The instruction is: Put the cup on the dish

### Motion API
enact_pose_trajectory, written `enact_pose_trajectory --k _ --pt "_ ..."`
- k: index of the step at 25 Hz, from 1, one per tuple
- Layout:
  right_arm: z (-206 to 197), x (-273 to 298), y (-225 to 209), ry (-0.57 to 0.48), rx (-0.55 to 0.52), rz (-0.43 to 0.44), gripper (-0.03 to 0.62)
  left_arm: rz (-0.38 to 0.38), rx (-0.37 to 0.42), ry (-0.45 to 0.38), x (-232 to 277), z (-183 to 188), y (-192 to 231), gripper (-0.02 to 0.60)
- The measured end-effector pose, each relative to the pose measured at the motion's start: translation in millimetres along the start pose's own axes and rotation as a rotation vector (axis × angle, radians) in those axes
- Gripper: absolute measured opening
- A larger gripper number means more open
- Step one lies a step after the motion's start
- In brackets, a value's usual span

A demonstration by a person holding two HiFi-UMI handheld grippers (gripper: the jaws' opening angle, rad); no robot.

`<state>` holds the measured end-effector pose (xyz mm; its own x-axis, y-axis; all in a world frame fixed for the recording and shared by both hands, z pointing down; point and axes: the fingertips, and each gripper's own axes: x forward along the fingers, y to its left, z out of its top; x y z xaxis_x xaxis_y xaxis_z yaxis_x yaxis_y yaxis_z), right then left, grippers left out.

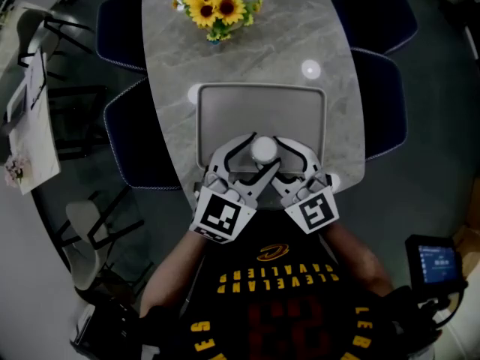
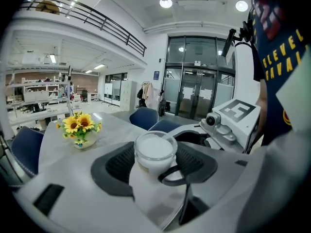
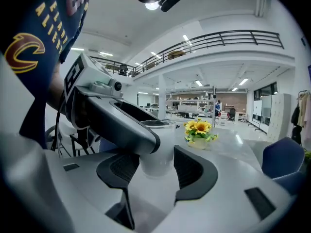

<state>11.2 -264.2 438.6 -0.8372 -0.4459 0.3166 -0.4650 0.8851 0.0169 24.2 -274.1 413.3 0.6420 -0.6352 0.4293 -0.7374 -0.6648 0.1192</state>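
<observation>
Above the tray's near edge, left gripper and right gripper both clamp the white cup; open tray floor lies beyond.

Jersey: yellow "CLEVELAND CAVALIERS", upside down in head view. Fragments "LEVEL", "AVALI" in left gripper view; "ALIE" plus C emblem in right gripper view. Dark red number below, likely "23". Left gripper, right gripper cubes: square coded markers only. Device screen: print too small.

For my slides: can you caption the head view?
The left gripper and right gripper both clasp a white cup at the grey dish's near edge.
</observation>
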Motion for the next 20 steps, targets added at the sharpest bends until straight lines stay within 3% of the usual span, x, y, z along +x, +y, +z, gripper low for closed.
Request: enact_pose_trajectory --k 11,16,20 --pt "-14.3 9.2 0.9 0.057 -0.077 0.0 0.219 0.006 0.015 0.083 5.4 -18.2 3.9 0.265" --pt "-65.3 42.8 -21.1 0.063 -0.059 0.039 0.218 0.018 -0.001 0.143 47.1 -63.1 30.3 0.265" --pt "-79.4 49.7 -21.9 0.082 -0.07 0.056 0.218 0.037 0.016 0.183 54.7 -77.2 33.6 0.265"
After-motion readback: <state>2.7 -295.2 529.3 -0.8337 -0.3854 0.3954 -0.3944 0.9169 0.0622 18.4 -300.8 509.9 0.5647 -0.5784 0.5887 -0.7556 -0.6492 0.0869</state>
